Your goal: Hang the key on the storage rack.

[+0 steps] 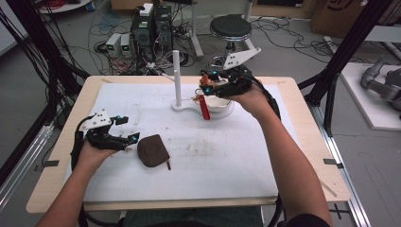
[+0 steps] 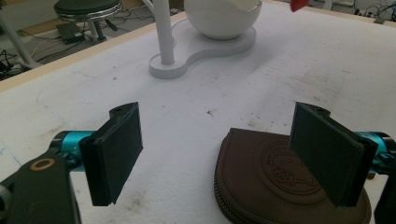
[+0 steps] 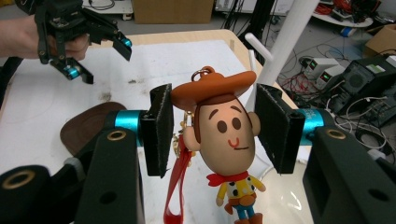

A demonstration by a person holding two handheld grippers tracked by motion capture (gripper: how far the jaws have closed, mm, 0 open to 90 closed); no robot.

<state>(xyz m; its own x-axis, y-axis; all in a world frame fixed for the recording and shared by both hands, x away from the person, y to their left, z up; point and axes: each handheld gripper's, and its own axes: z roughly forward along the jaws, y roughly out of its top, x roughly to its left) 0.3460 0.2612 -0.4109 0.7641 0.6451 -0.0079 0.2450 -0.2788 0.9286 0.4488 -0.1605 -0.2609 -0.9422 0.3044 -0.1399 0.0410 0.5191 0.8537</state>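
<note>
The left gripper (image 1: pixel 124 135) rested just left of the brown pouch (image 1: pixel 153 150), its jaws spread and empty, well short of the white peg stand (image 1: pixel 177 75) farther back. Right of the stand's post, the right gripper (image 1: pixel 206 85) pinched a cowboy-doll keychain (image 3: pixel 224 140) by the hat brim and head, doll upright, its red strap (image 1: pixel 204 108) hanging over the stand's bowl (image 1: pixel 222 105). The keychain's ring (image 3: pixel 201 73) sat topmost, beside the side peg (image 3: pixel 258 45), and the right hand looked far nearer for hanging it.
</note>
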